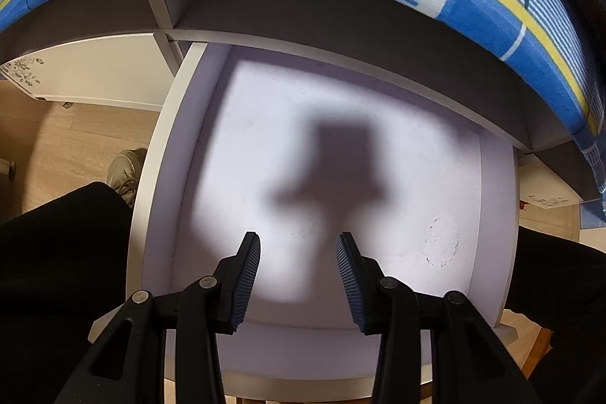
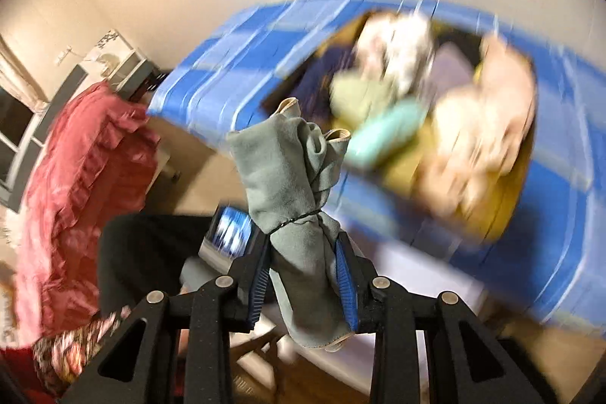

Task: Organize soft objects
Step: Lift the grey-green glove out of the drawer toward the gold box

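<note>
Jaws: my right gripper [image 2: 303, 267] clamps a bundled grey-green cloth [image 2: 291, 177], soft and thread-tied, rising toward 12 o'clock; my left gripper [image 1: 299, 275] stands parted, holding nothing, over a smooth white drawer [image 1: 492, 214].

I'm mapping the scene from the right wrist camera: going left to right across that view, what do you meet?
Red ruffled fabric → grey rolled cloth clamped in the right gripper → blurred box of soft items on the blue checked cover.
</note>
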`<state>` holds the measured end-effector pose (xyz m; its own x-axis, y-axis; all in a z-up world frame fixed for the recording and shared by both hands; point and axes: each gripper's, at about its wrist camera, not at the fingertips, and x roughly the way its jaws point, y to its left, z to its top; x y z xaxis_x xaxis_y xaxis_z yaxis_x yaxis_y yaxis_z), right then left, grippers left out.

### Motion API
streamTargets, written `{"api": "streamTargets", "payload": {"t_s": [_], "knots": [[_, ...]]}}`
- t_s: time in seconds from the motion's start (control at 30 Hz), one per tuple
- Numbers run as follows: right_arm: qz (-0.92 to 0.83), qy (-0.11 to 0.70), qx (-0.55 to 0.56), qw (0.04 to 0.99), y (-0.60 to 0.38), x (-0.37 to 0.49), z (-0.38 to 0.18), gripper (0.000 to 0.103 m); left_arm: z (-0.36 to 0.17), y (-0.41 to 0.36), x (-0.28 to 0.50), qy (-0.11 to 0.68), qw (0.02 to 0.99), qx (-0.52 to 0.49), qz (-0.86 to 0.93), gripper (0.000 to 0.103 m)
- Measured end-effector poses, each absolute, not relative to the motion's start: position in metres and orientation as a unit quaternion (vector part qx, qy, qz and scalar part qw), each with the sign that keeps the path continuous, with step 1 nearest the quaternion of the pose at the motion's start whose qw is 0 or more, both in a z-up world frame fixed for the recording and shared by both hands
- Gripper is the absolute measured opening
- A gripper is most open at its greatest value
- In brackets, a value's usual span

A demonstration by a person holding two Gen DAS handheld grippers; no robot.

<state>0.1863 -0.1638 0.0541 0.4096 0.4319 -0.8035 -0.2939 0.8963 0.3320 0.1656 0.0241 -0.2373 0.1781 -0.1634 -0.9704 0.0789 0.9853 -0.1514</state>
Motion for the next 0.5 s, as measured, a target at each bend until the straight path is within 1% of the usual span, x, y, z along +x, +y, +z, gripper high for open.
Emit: {"api": "streamTargets", "payload": {"t_s": [0.1,0.23,0.33,0.5], "knots": [[0.189,0.484,0.029,0.854,-0.164,0.228,0.073,0.033,-0.236,0.024,0.167,0.634,0.768,-0.036,-0.084,0.042],[0.155,0.486,-0.025,0.86,-0.157,0.28,0.079,0.033,-0.234,0.024,0.167,0.634,0.767,-0.043,-0.087,0.042],[0.134,0.489,-0.075,0.859,-0.15,0.313,0.07,0.033,-0.234,0.025,0.168,0.635,0.766,-0.048,-0.089,0.042],[0.131,0.512,-0.12,0.841,-0.138,0.35,0.039,0.033,-0.232,0.025,0.169,0.635,0.764,-0.059,-0.095,0.042]]}}
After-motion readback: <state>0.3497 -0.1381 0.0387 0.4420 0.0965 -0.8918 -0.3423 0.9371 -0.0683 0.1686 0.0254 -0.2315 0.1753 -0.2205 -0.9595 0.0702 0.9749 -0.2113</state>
